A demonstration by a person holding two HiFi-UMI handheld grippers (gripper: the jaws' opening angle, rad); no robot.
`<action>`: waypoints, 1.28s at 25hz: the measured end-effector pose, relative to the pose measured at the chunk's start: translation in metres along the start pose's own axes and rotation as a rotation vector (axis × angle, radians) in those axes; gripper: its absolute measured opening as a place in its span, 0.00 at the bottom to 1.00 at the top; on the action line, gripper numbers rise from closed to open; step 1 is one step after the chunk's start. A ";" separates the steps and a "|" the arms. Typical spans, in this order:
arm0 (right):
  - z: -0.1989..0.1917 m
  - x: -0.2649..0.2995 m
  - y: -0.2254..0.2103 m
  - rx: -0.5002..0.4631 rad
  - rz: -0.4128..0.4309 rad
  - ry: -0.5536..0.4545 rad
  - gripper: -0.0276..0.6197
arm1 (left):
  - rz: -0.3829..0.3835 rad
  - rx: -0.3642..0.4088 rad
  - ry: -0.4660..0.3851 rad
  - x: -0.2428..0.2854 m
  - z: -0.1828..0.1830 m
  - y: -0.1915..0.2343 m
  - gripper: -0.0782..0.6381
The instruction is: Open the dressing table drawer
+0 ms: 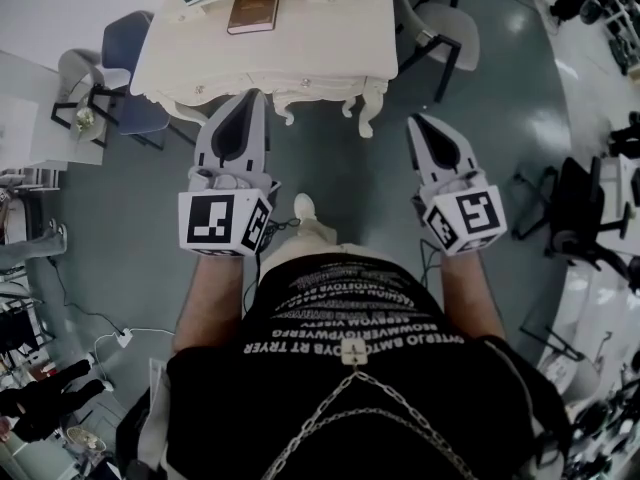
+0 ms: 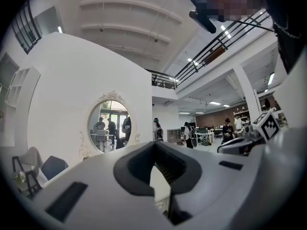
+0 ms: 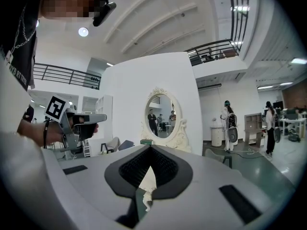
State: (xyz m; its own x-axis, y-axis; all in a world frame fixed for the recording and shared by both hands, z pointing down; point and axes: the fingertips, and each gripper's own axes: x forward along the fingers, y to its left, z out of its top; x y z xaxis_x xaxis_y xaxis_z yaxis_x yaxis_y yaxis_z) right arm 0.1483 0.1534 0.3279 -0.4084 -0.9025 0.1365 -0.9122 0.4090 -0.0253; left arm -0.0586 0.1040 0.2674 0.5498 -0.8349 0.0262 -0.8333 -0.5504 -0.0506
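Drawer front (image 1: 310, 80) of white dressing tbl (image 1: 330, 38) sits at 12 o'clock in head view and looks shut. L gripper (image 1: 252, 96): tip overlaps tbl's front edge, jaws clenched, nothing betw. R gripper (image 1: 416, 118): at 4 o'clock off tbl's corner leg, apart from it, jaws clenched, empty. Book (image 1: 253, 12) on tbl top.

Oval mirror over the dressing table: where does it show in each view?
Head view: not in it.
Left gripper view: oval mirror, left of centre.
Right gripper view: near the centre.
Shared landmark: the blue chair.
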 end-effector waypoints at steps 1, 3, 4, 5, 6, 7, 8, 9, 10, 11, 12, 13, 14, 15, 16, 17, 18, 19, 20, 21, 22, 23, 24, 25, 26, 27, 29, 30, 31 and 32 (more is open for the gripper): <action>0.001 0.006 -0.001 0.000 -0.001 -0.001 0.05 | 0.001 -0.002 0.001 0.004 0.000 0.004 0.11; 0.004 0.017 -0.003 0.001 -0.003 -0.001 0.05 | 0.002 -0.007 0.004 0.012 0.000 0.014 0.11; 0.006 0.023 -0.004 0.001 -0.005 0.000 0.05 | 0.000 -0.007 0.004 0.017 0.000 0.018 0.11; 0.007 0.029 -0.004 0.001 -0.006 0.001 0.05 | -0.002 -0.007 0.006 0.021 0.000 0.023 0.11; 0.008 0.034 -0.005 0.001 -0.008 0.003 0.05 | -0.004 -0.008 0.008 0.025 -0.001 0.028 0.11; 0.009 0.039 -0.005 0.000 -0.011 0.004 0.05 | -0.007 -0.008 0.010 0.029 -0.001 0.032 0.11; 0.010 0.045 -0.006 -0.001 -0.013 0.004 0.05 | -0.010 -0.006 0.012 0.032 -0.002 0.036 0.11; 0.012 0.050 -0.005 -0.002 -0.016 0.005 0.05 | -0.012 -0.004 0.014 0.035 -0.002 0.040 0.11; 0.013 0.055 -0.005 -0.004 -0.020 0.007 0.05 | -0.015 -0.002 0.017 0.038 -0.003 0.044 0.11; 0.014 0.059 -0.005 -0.006 -0.023 0.008 0.05 | -0.018 0.001 0.019 0.040 -0.004 0.048 0.11; 0.015 0.064 -0.004 -0.009 -0.027 0.009 0.05 | -0.022 0.006 0.019 0.043 -0.004 0.052 0.11; 0.016 0.069 -0.004 -0.012 -0.031 0.011 0.05 | -0.028 0.009 0.019 0.046 -0.005 0.056 0.11; 0.017 0.074 -0.003 -0.016 -0.035 0.013 0.05 | -0.032 0.008 0.018 0.049 -0.006 0.060 0.11; 0.018 0.079 -0.003 -0.020 -0.039 0.015 0.05 | -0.035 0.003 0.017 0.051 -0.006 0.064 0.11; 0.018 0.084 -0.002 -0.025 -0.043 0.016 0.05 | -0.040 0.000 0.015 0.054 -0.007 0.069 0.11; 0.019 0.089 -0.001 -0.029 -0.047 0.017 0.05 | -0.046 0.002 0.011 0.056 -0.007 0.073 0.11; 0.020 0.093 0.000 -0.034 -0.052 0.017 0.05 | -0.052 0.009 0.009 0.059 -0.007 0.077 0.11; 0.022 0.097 0.001 -0.039 -0.058 0.018 0.05 | -0.056 0.018 0.007 0.061 -0.007 0.082 0.11; 0.023 0.101 0.002 -0.047 -0.066 0.019 0.05 | -0.058 0.025 0.006 0.062 -0.007 0.086 0.11; 0.024 0.105 0.004 -0.059 -0.073 0.022 0.05 | -0.057 0.029 0.005 0.064 -0.007 0.091 0.11; 0.025 0.110 0.005 -0.073 -0.079 0.024 0.05 | -0.055 0.028 0.004 0.067 -0.006 0.096 0.11; 0.027 0.115 0.006 -0.086 -0.084 0.026 0.05 | -0.055 0.026 0.003 0.069 -0.006 0.100 0.11; 0.028 0.120 0.007 -0.094 -0.088 0.027 0.05 | -0.057 0.026 0.001 0.072 -0.005 0.105 0.11; 0.030 0.125 0.007 -0.097 -0.091 0.025 0.05 | -0.061 0.026 -0.002 0.074 -0.005 0.108 0.11; 0.032 0.130 0.006 -0.098 -0.095 0.022 0.05 | -0.065 0.029 -0.005 0.077 -0.005 0.112 0.11; 0.035 0.136 0.006 -0.100 -0.099 0.019 0.05 | -0.069 0.032 -0.007 0.079 -0.005 0.116 0.11; 0.039 0.148 0.007 -0.105 -0.105 0.017 0.05 | -0.074 0.038 -0.008 0.083 -0.005 0.125 0.11; 0.041 0.154 0.008 -0.107 -0.106 0.019 0.05 | -0.078 0.040 -0.007 0.085 -0.006 0.130 0.11; 0.042 0.160 0.009 -0.109 -0.106 0.020 0.05 | -0.082 0.043 -0.006 0.087 -0.007 0.135 0.11; 0.043 0.166 0.009 -0.112 -0.106 0.022 0.05 | -0.087 0.045 -0.005 0.089 -0.008 0.138 0.11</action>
State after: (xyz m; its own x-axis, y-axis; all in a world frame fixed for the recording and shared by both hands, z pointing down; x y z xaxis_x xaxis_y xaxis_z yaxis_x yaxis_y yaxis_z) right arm 0.0705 0.0018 0.3072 -0.3086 -0.9387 0.1539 -0.9401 0.3256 0.1012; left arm -0.1253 -0.0466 0.2702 0.6206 -0.7836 0.0271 -0.7789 -0.6201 -0.0934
